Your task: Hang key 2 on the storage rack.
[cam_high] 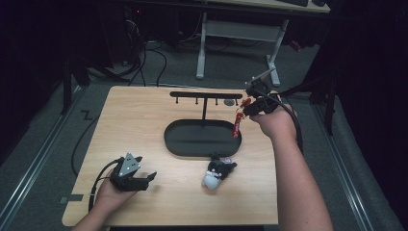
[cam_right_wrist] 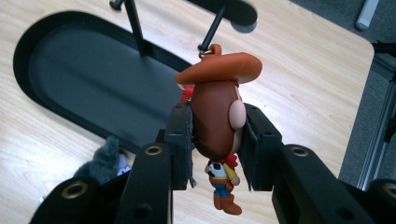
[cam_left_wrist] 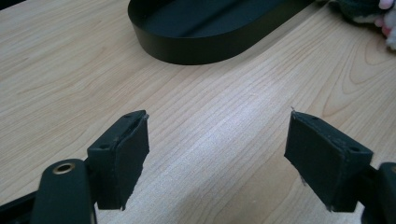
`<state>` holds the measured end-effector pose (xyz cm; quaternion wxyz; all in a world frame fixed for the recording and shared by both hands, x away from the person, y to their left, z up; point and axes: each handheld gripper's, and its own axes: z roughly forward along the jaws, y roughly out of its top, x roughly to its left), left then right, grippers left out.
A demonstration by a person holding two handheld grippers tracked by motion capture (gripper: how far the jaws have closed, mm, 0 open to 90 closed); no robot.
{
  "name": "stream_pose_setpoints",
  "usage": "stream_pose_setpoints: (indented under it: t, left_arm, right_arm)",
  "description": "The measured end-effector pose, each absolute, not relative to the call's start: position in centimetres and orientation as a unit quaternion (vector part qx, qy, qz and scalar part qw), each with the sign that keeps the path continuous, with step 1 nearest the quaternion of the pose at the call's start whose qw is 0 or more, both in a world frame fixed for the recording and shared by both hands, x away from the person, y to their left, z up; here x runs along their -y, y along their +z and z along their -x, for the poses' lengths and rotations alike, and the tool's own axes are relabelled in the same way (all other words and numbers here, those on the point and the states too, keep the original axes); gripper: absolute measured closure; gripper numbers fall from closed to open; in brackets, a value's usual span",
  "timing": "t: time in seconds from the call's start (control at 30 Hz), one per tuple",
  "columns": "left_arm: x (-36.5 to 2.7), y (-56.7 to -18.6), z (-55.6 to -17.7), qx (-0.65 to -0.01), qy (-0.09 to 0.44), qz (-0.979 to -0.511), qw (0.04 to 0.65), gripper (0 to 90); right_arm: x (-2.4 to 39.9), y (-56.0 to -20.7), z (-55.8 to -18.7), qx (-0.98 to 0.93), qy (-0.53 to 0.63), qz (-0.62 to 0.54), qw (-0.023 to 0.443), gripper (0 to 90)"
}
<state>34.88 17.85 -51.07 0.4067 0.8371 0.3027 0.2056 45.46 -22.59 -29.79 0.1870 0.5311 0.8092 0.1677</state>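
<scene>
Nearby, bare black tray (cam_high: 192, 144) beneath stand (cam_high: 206, 96)

Orange-hatted brown-headed cowboy figure (cam_right_wrist: 217, 116), black oval tray (cam_high: 173, 139), pale wood-grain table (cam_high: 134, 120), grey-white plush (cam_high: 216, 174)

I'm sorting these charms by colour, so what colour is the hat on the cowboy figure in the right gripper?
Orange, on the cowboy figure; clearest in the right gripper view.

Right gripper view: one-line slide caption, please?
Right claw shut on cowboy figurine beside the black hanger stand.
</scene>
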Motion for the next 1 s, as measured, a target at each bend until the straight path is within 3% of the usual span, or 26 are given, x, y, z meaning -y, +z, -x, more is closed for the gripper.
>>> stream_pose_setpoints:
  t: [0.6, 1.0]
  left_arm:
    - [-17.9, -51.1, -34.9, -0.3, 0.205, -0.84, 0.403, 22.4]
    - [-17.8, -51.1, -34.9, -0.297, 0.205, -0.842, 0.402, 22.5]
  right_arm:
    - [21.8, -30.6, -48.7, -0.799, 0.156, -0.548, 0.193, 67.9]
    - [22.8, -32.6, -48.4, -0.79, 0.156, -0.565, 0.181, 67.8]
